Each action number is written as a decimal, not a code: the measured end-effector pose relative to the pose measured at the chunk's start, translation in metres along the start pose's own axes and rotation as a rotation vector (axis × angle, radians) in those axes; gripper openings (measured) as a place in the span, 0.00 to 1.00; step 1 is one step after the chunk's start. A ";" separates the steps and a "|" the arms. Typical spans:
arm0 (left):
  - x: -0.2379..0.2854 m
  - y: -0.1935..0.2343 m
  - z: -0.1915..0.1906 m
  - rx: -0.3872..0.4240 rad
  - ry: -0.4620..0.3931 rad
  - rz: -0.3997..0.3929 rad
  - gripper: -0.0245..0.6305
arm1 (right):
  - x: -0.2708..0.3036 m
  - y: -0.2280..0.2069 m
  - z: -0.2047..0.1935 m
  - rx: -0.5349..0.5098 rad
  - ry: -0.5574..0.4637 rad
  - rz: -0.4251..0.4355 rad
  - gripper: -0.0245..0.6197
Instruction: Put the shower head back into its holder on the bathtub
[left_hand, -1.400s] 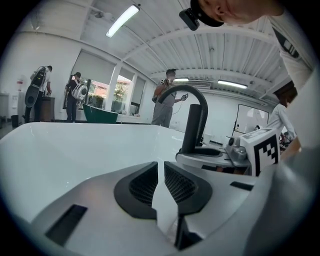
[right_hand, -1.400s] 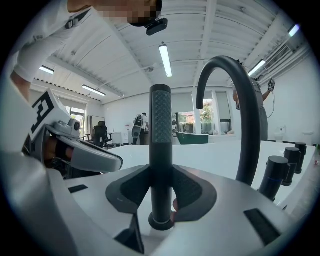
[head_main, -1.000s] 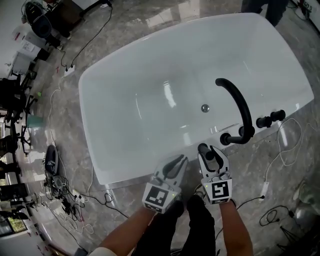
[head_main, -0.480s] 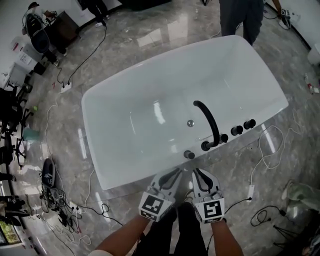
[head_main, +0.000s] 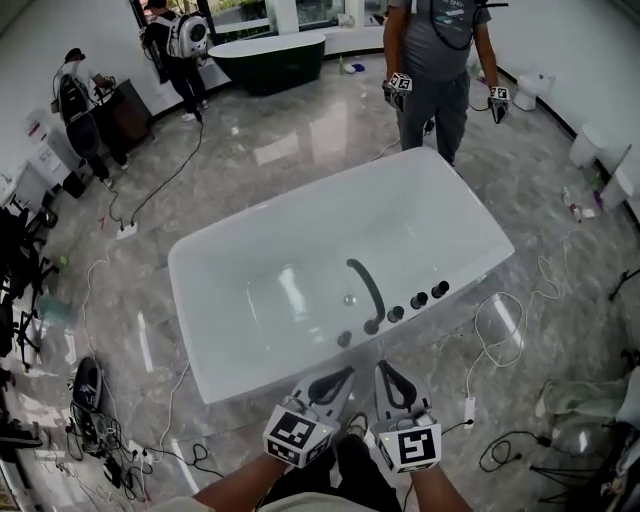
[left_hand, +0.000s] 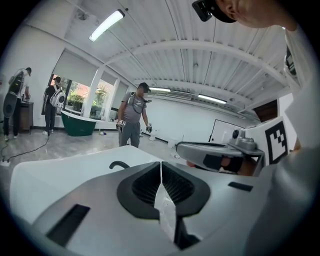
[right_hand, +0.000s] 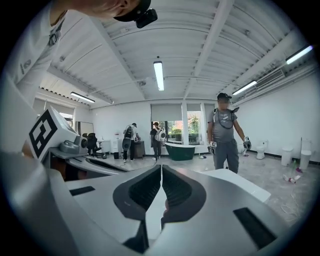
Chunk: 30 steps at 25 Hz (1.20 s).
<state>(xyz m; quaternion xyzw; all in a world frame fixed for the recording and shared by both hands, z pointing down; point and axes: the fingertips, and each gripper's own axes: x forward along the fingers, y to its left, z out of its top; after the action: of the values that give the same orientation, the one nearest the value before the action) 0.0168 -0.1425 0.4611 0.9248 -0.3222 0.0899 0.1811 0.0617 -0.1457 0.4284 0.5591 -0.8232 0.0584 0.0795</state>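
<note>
Hovering near the bathtub (head_main: 270, 262), the left gripper (head_main: 345, 374) is pressed together, empty; the right gripper (head_main: 384, 368) is closing on nothing. The shower head (head_main: 345, 339) sits on the rim; seated loosely, it could slip out.

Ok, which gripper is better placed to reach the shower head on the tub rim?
Left, probably. The left gripper, shut and empty, points straight at the shower head; the right gripper, jaws closing on nothing, aims nearer the spout base. Both hang clear of the bathtub.
</note>
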 end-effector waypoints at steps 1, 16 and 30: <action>-0.001 -0.006 0.010 0.002 -0.009 0.000 0.06 | -0.007 -0.003 0.011 -0.002 -0.008 -0.009 0.07; -0.029 -0.074 0.104 0.156 -0.139 -0.013 0.04 | -0.059 0.000 0.091 -0.009 -0.098 0.032 0.06; -0.029 -0.074 0.109 0.147 -0.146 -0.017 0.04 | -0.050 0.008 0.102 -0.014 -0.108 0.059 0.06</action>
<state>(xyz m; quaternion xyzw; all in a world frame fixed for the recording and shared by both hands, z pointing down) 0.0463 -0.1153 0.3320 0.9424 -0.3192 0.0443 0.0898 0.0656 -0.1160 0.3186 0.5361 -0.8430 0.0247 0.0369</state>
